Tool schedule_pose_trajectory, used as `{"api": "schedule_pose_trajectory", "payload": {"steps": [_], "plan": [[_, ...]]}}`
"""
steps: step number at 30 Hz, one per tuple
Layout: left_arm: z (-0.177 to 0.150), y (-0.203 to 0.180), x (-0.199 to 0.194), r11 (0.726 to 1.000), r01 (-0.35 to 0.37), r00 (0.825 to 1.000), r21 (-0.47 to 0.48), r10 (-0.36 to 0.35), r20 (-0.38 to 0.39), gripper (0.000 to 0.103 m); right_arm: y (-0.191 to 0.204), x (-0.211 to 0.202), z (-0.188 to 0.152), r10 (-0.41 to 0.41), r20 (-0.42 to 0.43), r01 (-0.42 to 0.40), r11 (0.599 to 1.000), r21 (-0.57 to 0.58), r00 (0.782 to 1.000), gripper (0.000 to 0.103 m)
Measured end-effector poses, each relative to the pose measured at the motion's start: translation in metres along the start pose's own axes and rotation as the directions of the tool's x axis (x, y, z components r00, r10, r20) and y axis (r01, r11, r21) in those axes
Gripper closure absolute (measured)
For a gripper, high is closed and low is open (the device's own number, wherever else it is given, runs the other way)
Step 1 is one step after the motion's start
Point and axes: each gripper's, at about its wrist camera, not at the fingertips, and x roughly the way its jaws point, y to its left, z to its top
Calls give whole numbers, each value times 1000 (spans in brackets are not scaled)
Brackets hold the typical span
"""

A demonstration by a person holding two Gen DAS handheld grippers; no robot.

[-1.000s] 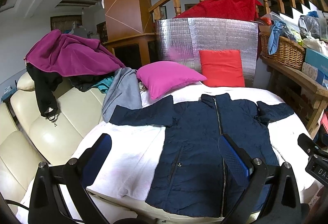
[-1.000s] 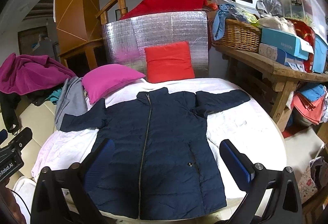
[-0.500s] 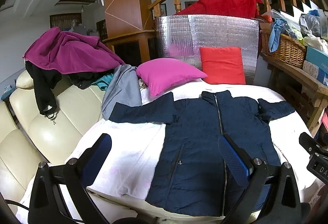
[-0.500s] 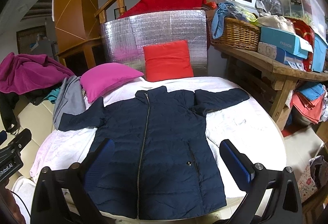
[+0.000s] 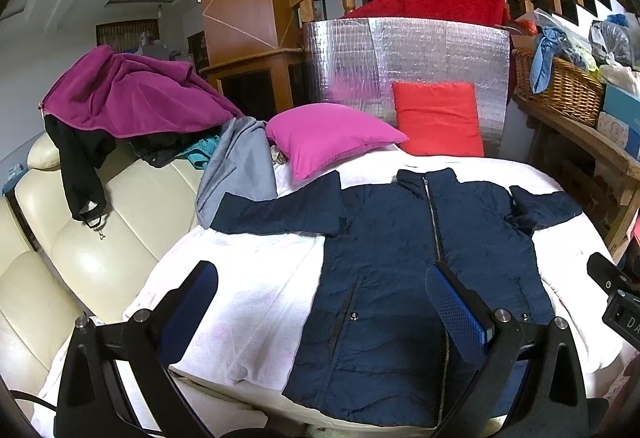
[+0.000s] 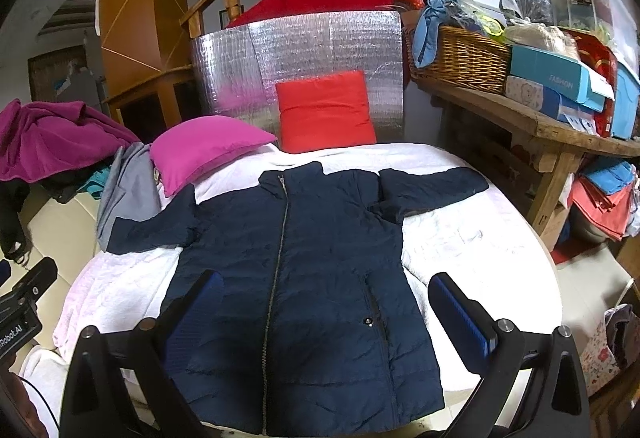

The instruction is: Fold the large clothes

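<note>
A navy zip-up puffer jacket (image 5: 392,262) lies flat, front up, on a white-covered table (image 5: 248,278), sleeves spread to both sides. It also shows in the right wrist view (image 6: 296,278). My left gripper (image 5: 320,290) is open and empty, hovering above the jacket's lower left side and hem. My right gripper (image 6: 326,302) is open and empty, above the jacket's lower body near the hem. Both sets of blue pads are wide apart and touch nothing.
A magenta pillow (image 5: 328,137) and a red pillow (image 5: 438,117) sit behind the jacket against a silver foil panel (image 5: 404,53). A cream sofa (image 5: 68,250) with piled clothes (image 5: 128,97) is at left. A wooden shelf (image 6: 532,117) with a basket and boxes is at right.
Both grippers have drifted slightly; the jacket sits a little lower and closer in both views. Both stay open and nothing was grasped.
</note>
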Motion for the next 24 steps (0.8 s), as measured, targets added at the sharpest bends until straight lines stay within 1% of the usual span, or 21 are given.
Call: {"api": "schedule_pose_trajectory", "payload": {"steps": [8, 11, 13, 14, 16, 17, 19, 22, 24], "plan": [[2, -15, 31, 1000, -4, 1000, 24, 4, -27, 0, -2, 32, 6, -24, -23, 24, 1000, -4, 999, 0], [5, -26, 56, 999, -4, 999, 31, 5, -37, 0, -7, 55, 12, -28, -41, 28, 1000, 1, 999, 0], [5, -37, 87, 999, -4, 998, 32, 6, -70, 0, -15, 73, 16, -8, -52, 9, 1000, 19, 999, 0], [3, -44, 113, 1000, 6, 994, 25, -3, -112, 0, -23, 88, 19, 13, -57, -11, 999, 36, 998, 0], [-1, -56, 155, 1000, 29, 980, 1, -28, -199, 0, -39, 114, 25, 39, -71, -34, 997, 76, 997, 0], [-6, -64, 184, 999, 31, 968, -16, -34, -249, 0, -53, 133, 29, 70, -81, -61, 992, 108, 994, 0], [-12, -77, 220, 1000, 13, 957, -14, -17, -291, 0, -76, 166, 35, 120, -90, -106, 983, 151, 989, 0], [-26, -100, 270, 1000, -2, 932, 10, 5, -363, 0, -119, 224, 46, 139, -113, -111, 969, 221, 984, 0], [-33, -109, 292, 1000, 3, 921, 13, 2, -389, 0, -157, 262, 51, 172, -119, -127, 941, 315, 978, 0]]}}
